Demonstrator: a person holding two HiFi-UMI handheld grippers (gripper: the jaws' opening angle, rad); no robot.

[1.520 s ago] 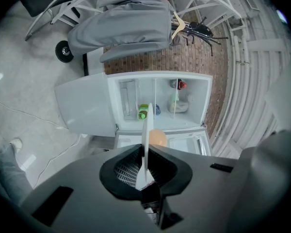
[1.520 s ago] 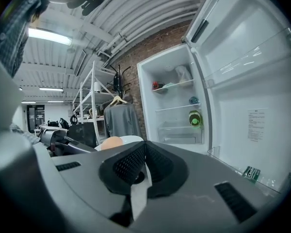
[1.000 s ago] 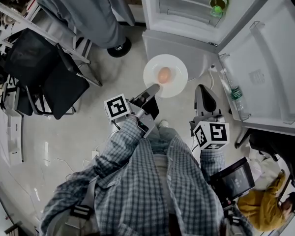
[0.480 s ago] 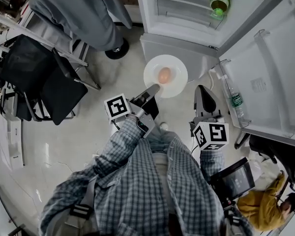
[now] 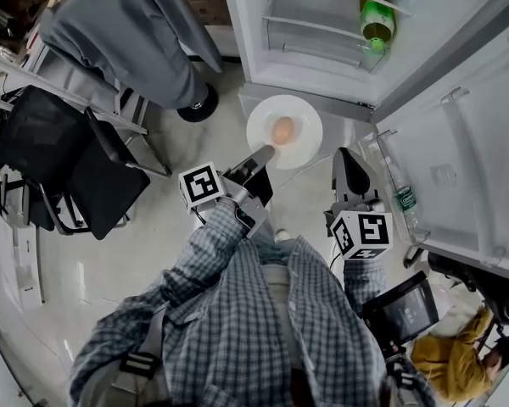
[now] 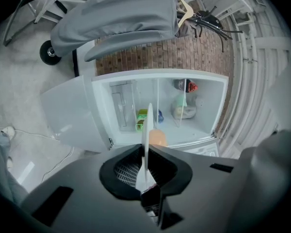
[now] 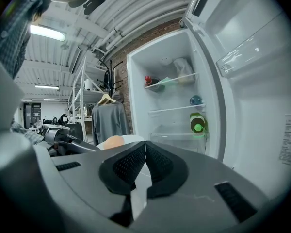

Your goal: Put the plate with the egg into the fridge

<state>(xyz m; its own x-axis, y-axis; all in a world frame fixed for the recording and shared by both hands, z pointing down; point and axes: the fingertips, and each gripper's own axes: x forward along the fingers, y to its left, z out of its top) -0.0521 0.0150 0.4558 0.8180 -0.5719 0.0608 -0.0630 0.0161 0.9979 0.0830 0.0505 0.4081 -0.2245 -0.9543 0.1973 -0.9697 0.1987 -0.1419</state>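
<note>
The left tool (image 5: 267, 151) was clamped on the near rim of the white plate (image 5: 304, 113). In the left gripper view the rim ran edge-on between the closed jaws. The egg (image 5: 282, 129) lay at the plate's centre. The right tool (image 5: 349, 155) was closed on nothing, jaws together, at lower right of the plate and apart from it.

Change over the last second: plate, egg and both tools kept their places at the centre of the head view, and the grip did not alter. The open fridge (image 5: 263, 24) slid down from the top edge, showing more of its shelves and the green bottle (image 5: 376, 24). The fridge door (image 5: 467, 168) stood open at right.

Meaning for the task: the carry toward the fridge appeared under way. The plate was held above the floor (image 5: 212, 142), just short of the fridge's front edge and not yet inside. Placement on a shelf remained to be done.
</note>
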